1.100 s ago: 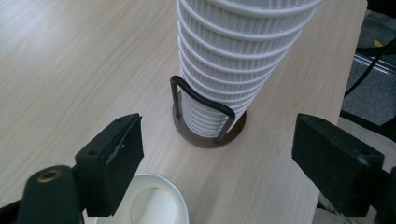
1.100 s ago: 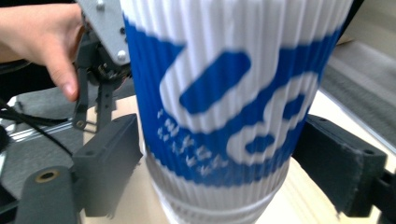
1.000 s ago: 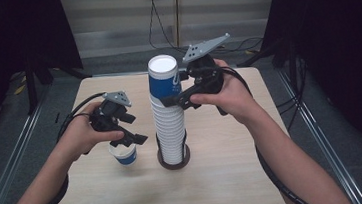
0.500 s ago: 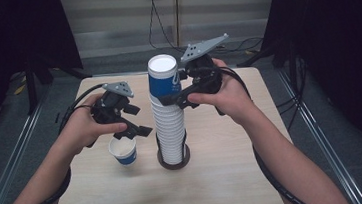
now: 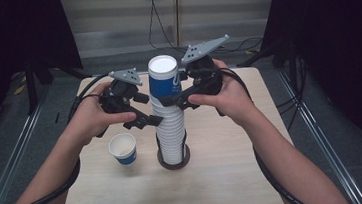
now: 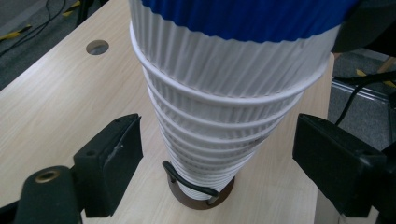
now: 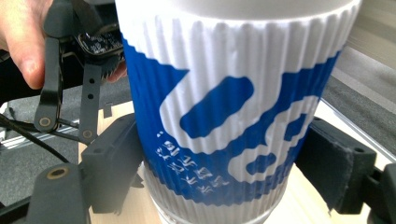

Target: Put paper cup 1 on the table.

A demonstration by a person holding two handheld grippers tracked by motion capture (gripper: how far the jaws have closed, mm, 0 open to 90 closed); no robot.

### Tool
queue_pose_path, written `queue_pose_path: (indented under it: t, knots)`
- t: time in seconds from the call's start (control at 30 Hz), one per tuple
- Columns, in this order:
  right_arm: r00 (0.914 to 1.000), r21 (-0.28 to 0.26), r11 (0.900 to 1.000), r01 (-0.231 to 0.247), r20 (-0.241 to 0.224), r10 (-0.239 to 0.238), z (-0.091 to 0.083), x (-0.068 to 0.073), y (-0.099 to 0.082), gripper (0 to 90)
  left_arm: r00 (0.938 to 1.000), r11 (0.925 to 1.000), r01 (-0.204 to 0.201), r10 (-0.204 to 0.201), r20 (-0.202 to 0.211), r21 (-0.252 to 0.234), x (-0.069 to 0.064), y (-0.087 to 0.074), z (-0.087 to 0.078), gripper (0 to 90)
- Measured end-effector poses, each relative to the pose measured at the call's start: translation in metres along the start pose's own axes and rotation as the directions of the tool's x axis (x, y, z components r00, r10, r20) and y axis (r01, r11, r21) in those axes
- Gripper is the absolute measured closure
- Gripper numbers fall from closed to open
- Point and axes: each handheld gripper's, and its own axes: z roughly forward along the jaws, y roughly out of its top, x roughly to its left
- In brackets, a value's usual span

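My right gripper (image 5: 171, 101) pinches the top cup (image 5: 163, 78) of the stack (image 5: 171, 133) mid-table. My left gripper (image 5: 151, 121) is spread around the stack's ribs, not touching. Single cup (image 5: 122, 149) stands left.

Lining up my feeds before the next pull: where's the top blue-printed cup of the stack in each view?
High view: top blue-printed cup at centre, crowning the stack.
Left gripper view: the cup's blue band along the top edge.
Right gripper view: the cup at centre, close up.
Shared landmark: pale wooden table.
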Motion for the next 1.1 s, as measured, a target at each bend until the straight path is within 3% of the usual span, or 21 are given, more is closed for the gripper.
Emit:
queue_pose_path:
  t: [0.27, 0.67, 0.87, 1.03, 1.1]
  knots:
    - [1.0, -0.015, 0.9999, 0.0, -0.004, 0.0, 0.0, -0.001, -0.002, 17.8, 0.9999, 0.9999, -0.013, 0.013, 0.0, 0.006, 0.0, 0.001, -0.001, 16.0]
    - [1.0, -0.02, 0.9998, -0.007, -0.005, 0.007, 0.002, -0.001, -0.004, 15.6, 0.9999, 0.9996, -0.013, 0.013, -0.001, -0.027, -0.001, 0.008, -0.005, 16.1]
    - [1.0, -0.026, 0.9996, 0.004, 0.004, -0.004, 0.001, 0.001, -0.001, 18.1, 0.9996, 0.9994, -0.027, 0.027, 0.01, -0.022, 0.0, 0.009, -0.002, 24.8]
    - [1.0, -0.034, 0.9994, -0.002, 0.002, 0.002, -0.001, 0.0, -0.002, 18.5, 0.9992, 0.9991, -0.04, 0.04, 0.006, -0.011, -0.001, 0.01, 0.0, 25.6]
    - [1.0, -0.036, 0.9993, -0.003, 0.002, 0.003, -0.002, 0.0, -0.002, 18.6, 0.9995, 0.9996, -0.028, 0.028, 0.013, -0.008, -0.001, 0.01, 0.0, 26.2]
